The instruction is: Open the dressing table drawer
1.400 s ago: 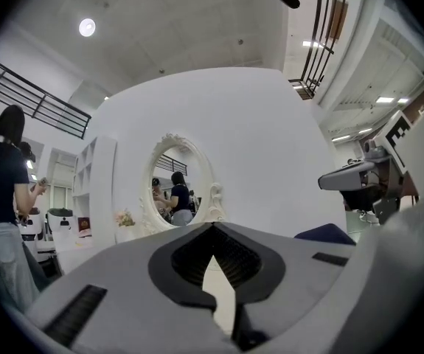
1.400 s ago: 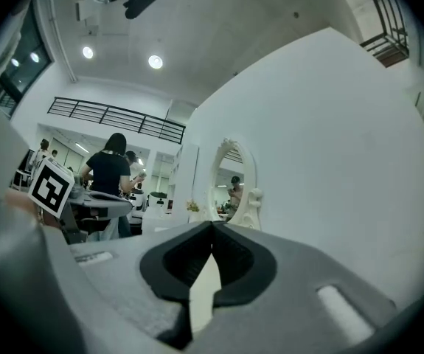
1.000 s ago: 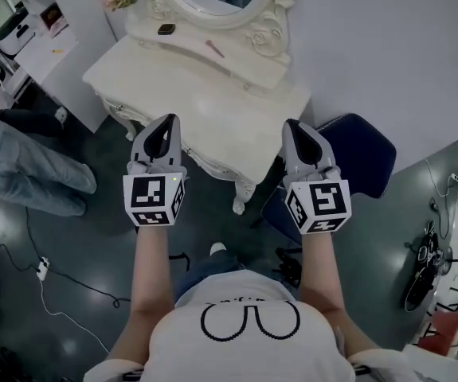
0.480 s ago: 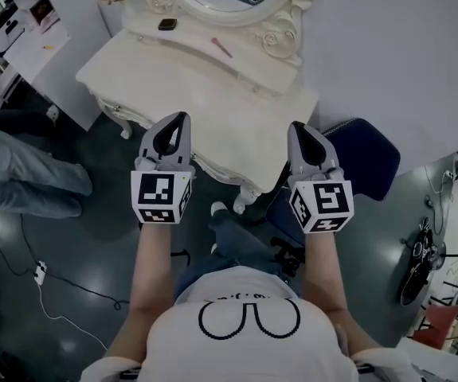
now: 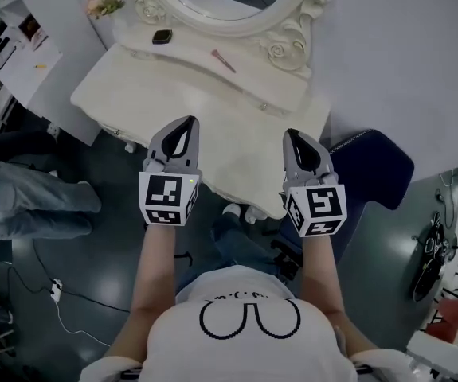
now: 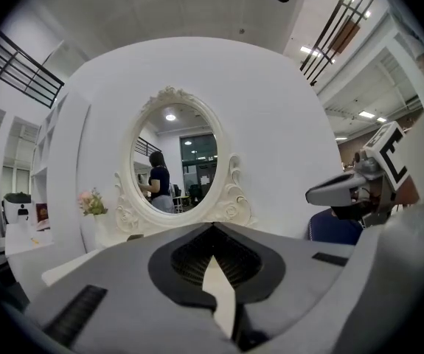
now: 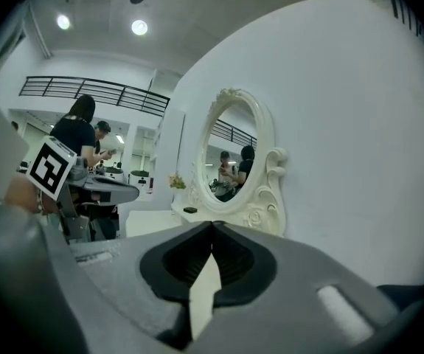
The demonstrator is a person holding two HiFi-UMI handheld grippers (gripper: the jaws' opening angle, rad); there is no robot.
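- Grey floor [image 5: 69, 261] is lying dark and shiny under everything, and a thin white cable [image 5: 61, 309] is running over it at the lower left.
- White wall [image 5: 404, 54] is standing behind the table and filling the upper right.
- Cream dressing table [image 5: 173, 94] is standing against that wall, right in front of the person. Its near edge is sitting under the tips of both grippers in the head view. The drawer is in the front side below that edge, and the table top is hiding it too much to see it well.
- White shirt [image 5: 244, 333] with a black glasses drawing is covering the person who is holding the tools.
- Blue chair [image 5: 372, 173] is standing to the right of the table, close to its corner.
- Oval mirror [image 5: 221, 2] with a curly cream frame is standing at the back of the table.
- Legs in jeans [image 5: 29, 201] are stretching out on the floor at the left, well apart from the table.
- Left gripper [image 5: 187, 122] is pointing at the table. Its jaws are pressing together with nothing between them.
- Right gripper [image 5: 292, 134] is pointing the same way beside it. Its jaws are pressing together on nothing too.
- Pink flowers [image 5: 101, 5] are sitting at the table's far left corner.
- Pink stick [image 5: 223, 60] is lying on the raised shelf under the mirror.
- Small black thing [image 5: 162, 37] is lying on that shelf, left of the stick.
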